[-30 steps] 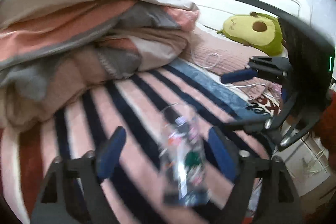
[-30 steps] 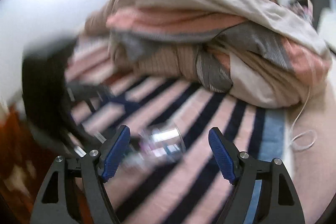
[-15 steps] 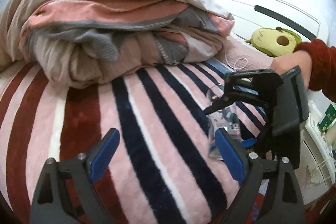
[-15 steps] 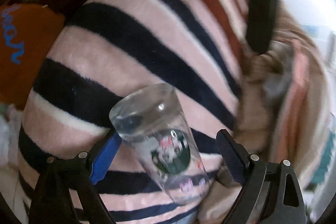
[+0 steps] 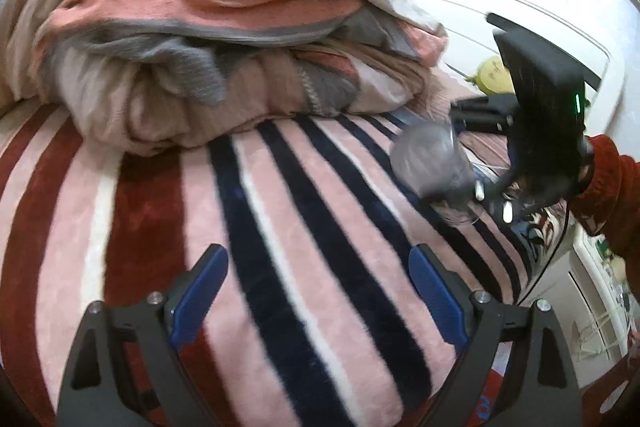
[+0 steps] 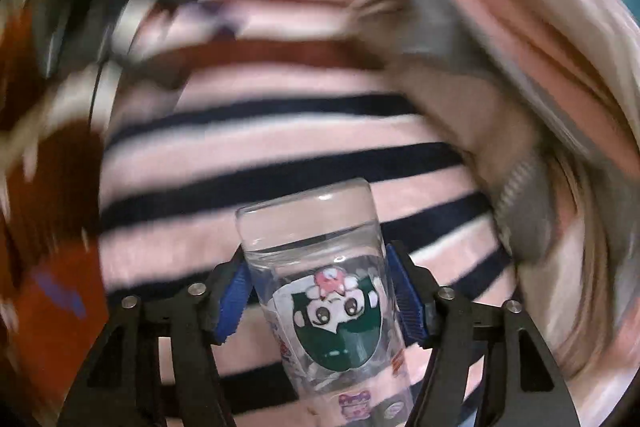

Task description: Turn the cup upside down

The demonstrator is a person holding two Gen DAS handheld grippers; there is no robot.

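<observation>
Since half a second ago the right gripper has been swinging round with the cup: the closed base, then leaning toward the upper left of the right wrist view, is now pointing almost straight ahead, and the bedding behind is smearing with the motion. From the left side, the cup is no longer standing beside the right tool but riding tilted in the air above the striped blanket.

Right fingers are pinching the cup about mid-body, blue pads pressing on either flank. The cup's long axis is running out along the fingers, base far, mouth back toward the wrist and out of view. The printed cartoon face is reading upside down. Whether the cup is touching the blanket I cannot tell; in the left view it looks lifted.

The left gripper is hanging back, fingers spread wide and holding nothing, low over the blanket and well apart from the cup. So the right hand is the one doing the work.

Materials: clear, hard, smooth-walled tumbler with a thick base and coloured stickers; likely slippery under the pads. The blanket is plush, soft and uneven, pink with navy and rust stripes. A rumpled heap of quilts is lying beyond. My guess is the turn is partly done, and setting the rim down flat on that soft pile will be the delicate part.
</observation>
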